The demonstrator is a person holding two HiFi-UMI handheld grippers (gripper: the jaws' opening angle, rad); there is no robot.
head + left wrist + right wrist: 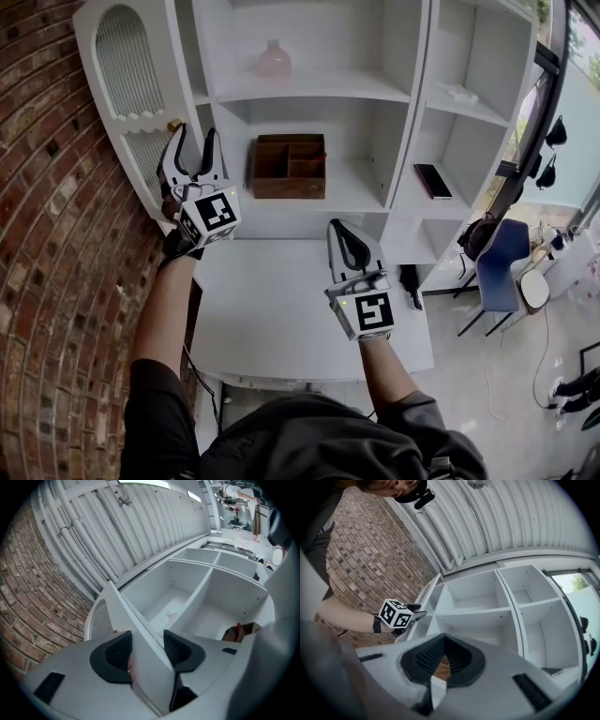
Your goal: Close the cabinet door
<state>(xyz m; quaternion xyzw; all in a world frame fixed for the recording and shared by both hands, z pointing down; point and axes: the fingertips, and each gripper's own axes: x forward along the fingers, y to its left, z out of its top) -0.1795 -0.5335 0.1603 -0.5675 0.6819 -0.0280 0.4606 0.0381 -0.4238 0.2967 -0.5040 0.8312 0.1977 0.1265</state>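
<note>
The white cabinet door (127, 66), with an arched ribbed panel and a small brass knob (174, 124), stands swung open at the left of the shelving. My left gripper (194, 138) straddles the door's free edge. In the left gripper view the door panel (126, 611) fills the gap and both black pads (117, 654) lie against it. My right gripper (347, 230) hovers over the white counter in front of the shelves, shut with nothing in it. In the right gripper view its tips (443, 638) meet, and the left gripper (415, 614) shows at the door.
A brick wall (56, 262) runs close behind the open door. In the shelves are a wooden divided box (289, 166), a pink vase (274, 59) and a black phone (433, 181). The white counter (272, 309) lies below, with a blue chair (502, 262) at the right.
</note>
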